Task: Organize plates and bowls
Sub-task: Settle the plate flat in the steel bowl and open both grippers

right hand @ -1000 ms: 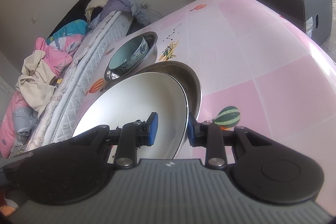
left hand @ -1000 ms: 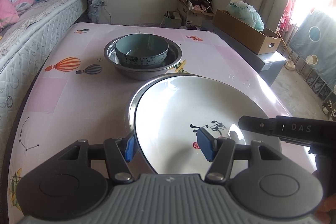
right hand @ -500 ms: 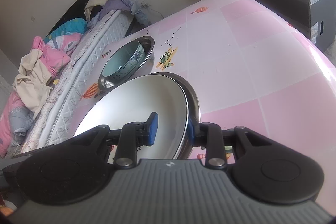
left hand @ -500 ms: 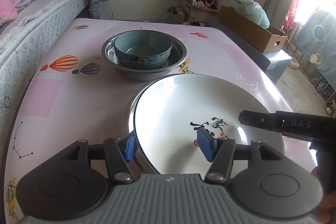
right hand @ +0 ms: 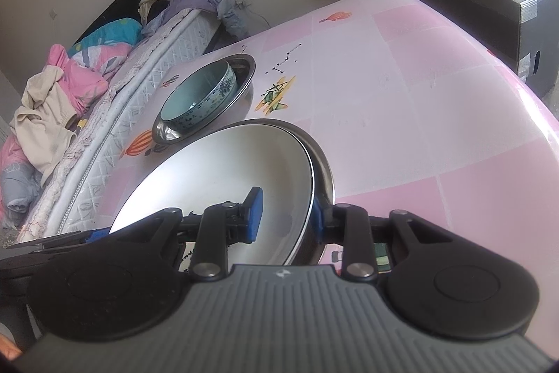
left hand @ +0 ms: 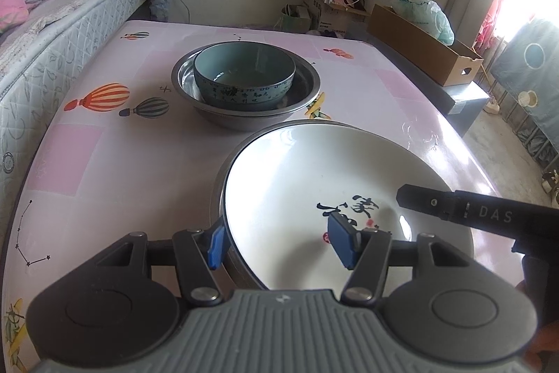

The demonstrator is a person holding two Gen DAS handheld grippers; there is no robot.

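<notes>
On the far left runs a bed point(left hand: 52, 20) with a quilted mattress edge and a heap of pink, blue and pale clothes point(right hand: 52, 86) on it. Just beside it stands the pink table point(left hand: 104, 163), its cover printed with hot-air balloons and star lines.

Toward the far middle of the table sits a small steel basin point(left hand: 244, 114), and a blue-green patterned bowl point(left hand: 244, 79) rests inside it, upright, its rim above the basin's rim.

Nearer, just right of centre, a wide white plate point(left hand: 314, 177) with black brush characters lies in a larger steel basin point(left hand: 218, 177); only the basin's rim shows round the plate's left and far edges. In the right wrist view the plate looks tilted inside it point(right hand: 227, 177), its right edge lifted off the basin's rim point(right hand: 326, 173).

The left gripper point(left hand: 279, 242) straddles the near left edge of this pair, one blue pad outside the basin wall and the other over the plate's inner face; whether the pads press is not clear, so I cannot tell if it grips.

The right gripper point(right hand: 284, 215) is clamped on the right edge, one pad on the white plate's inside, the other against the outside of the basin.

Far right, off the table, a cardboard box point(left hand: 426, 48) sits on a dark cabinet point(right hand: 524, 9) near a bright curtained window
</notes>
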